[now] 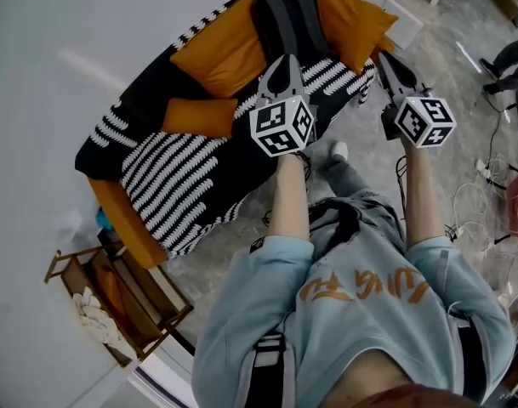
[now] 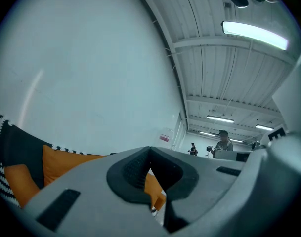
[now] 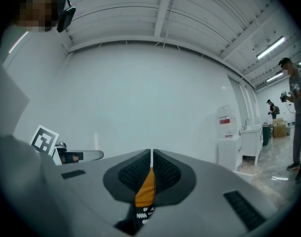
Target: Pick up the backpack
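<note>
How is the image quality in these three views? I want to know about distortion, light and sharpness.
Head view: strong wide-angle bending, the sofa curves; light is even, shadows soft. Left gripper view: dark rounded corners; the ceiling lamp is blown out white; the left hand-held gripper looks soft up close. Right gripper view: the same rounded frame; the ceiling beam bows.

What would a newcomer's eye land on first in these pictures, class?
The black-and-white striped sofa, left of centre in the head view, stands out with its bright orange cushions. A dark backpack rests on it at the top, ahead of the shut, empty left gripper and right gripper.
</note>
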A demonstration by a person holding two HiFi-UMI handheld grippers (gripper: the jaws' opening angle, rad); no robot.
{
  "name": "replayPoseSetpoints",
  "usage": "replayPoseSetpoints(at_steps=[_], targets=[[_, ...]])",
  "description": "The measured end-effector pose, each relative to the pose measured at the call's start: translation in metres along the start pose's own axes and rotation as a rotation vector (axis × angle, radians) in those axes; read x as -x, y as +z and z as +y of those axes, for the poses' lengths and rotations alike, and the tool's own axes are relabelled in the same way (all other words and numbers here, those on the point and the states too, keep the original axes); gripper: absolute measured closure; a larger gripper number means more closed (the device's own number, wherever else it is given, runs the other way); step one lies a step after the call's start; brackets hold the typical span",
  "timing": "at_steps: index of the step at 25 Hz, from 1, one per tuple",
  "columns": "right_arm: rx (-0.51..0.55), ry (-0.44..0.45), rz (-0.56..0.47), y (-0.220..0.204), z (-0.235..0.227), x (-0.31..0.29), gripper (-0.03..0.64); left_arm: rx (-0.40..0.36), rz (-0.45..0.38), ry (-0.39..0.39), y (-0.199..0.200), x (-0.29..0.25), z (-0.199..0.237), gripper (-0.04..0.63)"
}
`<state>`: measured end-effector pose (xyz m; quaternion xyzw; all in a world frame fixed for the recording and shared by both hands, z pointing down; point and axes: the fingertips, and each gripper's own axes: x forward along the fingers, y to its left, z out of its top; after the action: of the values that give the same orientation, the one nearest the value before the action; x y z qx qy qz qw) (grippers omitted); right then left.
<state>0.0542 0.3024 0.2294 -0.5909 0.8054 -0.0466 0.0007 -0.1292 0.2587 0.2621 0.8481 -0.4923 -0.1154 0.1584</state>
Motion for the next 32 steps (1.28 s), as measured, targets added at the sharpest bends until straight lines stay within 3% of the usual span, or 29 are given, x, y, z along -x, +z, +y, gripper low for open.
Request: replayPoseSetpoints(at_steps=[11,14,18,23,29,32], targets=[[-0.177,0.133,-0.079,-0.004,-0.052,-0.118,0.584,-0.090,0.015,0.112,0.007,-0.092,0.055,0.572],[-0.194,0.144,-0.058,-0.009,-0.077,-0.153,0.584,-0.088,0.039,0.121,-0.003,-0.128,0.060,0.572],[-0.202,0.140,0.015,-0.031,-0.122,-0.199,0.584,-0.019,0.078,0.106,-0.030,-0.187,0.063,0.572],[-0.238,0.133,0.137,-0.076,-0.183,-0.246,0.584,0.031,0.195,0.176,-0.087,-0.252,0.077,0.572],[-0.233,0.162,0.192,-0.095,-0.240,-0.304,0.583,0.032,0.244,0.261,-0.113,-0.322,0.095,0.572],[-0.248,0.168,0.202,-0.102,-0.262,-0.323,0.584,0.015,0.263,0.267,-0.120,-0.342,0.090,0.572]])
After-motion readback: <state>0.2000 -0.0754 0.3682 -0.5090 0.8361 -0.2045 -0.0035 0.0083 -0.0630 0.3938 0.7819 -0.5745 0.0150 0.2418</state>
